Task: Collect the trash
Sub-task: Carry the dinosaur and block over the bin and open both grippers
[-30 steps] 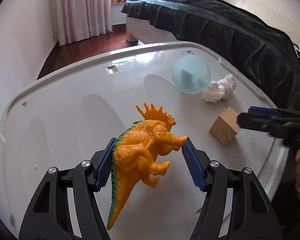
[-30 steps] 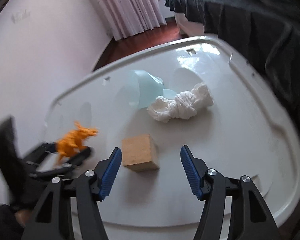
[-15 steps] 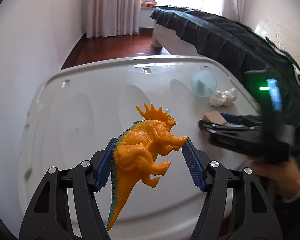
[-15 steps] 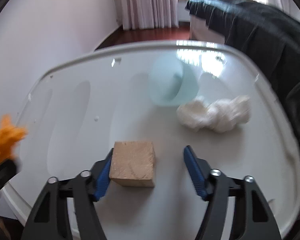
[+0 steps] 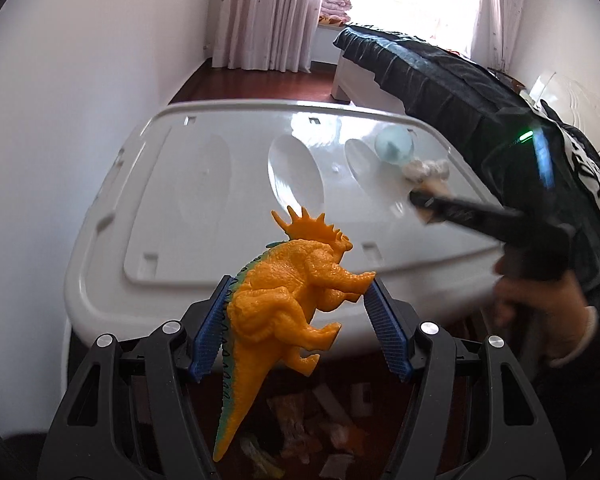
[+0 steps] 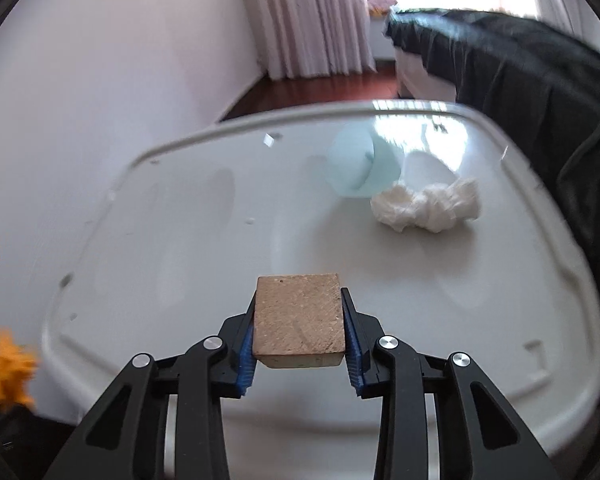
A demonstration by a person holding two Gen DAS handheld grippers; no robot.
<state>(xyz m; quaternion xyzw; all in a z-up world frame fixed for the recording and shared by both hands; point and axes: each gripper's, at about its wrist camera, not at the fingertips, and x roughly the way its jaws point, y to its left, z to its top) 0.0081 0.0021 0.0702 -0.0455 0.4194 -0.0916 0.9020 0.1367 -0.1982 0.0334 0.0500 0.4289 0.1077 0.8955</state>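
White glossy plastic counter [image 6: 180, 240] blurs at its edges; right tool [image 6: 300, 334] closes on a tan wooden block [image 6: 299, 322], left tool [image 5: 296, 320] grips an orange plastic dinosaur [image 5: 288, 304], tail tip cut off.

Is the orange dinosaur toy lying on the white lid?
No, the orange dinosaur is held up between the left gripper's blue pads, off the white lid.
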